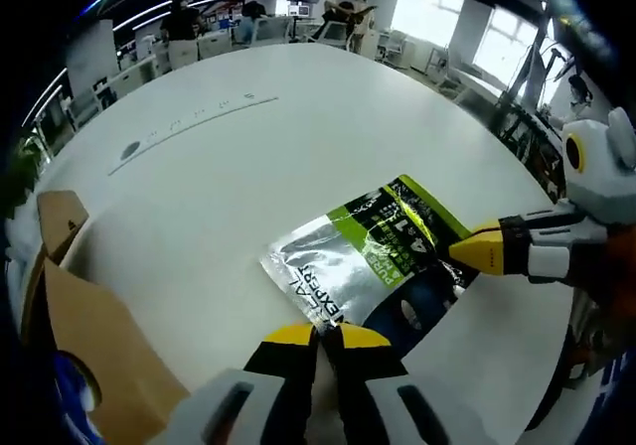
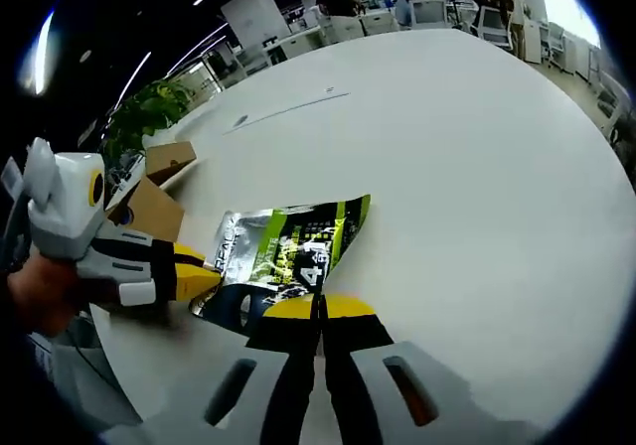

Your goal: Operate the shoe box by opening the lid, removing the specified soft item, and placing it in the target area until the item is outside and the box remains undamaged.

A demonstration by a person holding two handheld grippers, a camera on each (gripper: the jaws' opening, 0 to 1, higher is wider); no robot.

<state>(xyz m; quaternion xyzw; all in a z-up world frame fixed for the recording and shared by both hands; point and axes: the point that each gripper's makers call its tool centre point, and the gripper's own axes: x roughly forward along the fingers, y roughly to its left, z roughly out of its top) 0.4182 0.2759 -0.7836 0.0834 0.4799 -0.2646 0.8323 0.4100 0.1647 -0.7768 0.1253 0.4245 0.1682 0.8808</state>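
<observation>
A soft foil pouch [image 1: 363,256], silver, green and dark blue with print, lies on the white round table [image 1: 229,167]. My left gripper [image 1: 320,336] is shut, its yellow tips at the pouch's near corner; whether they pinch it I cannot tell. My right gripper [image 1: 459,252] reaches in from the right, shut on the pouch's edge, where the foil creases. In the right gripper view the pouch [image 2: 288,251] lies just beyond my right gripper [image 2: 320,308], and the left gripper [image 2: 204,276] touches its left edge. The brown cardboard shoe box [image 1: 94,351] stands open at the table's rim.
The box's raised flap [image 1: 62,219] stands at the left. The same box [image 2: 149,207] sits behind the left gripper in the right gripper view, beside a green plant [image 2: 144,117]. A hand [image 2: 40,291] holds the left gripper. Desks and people stand far behind the table.
</observation>
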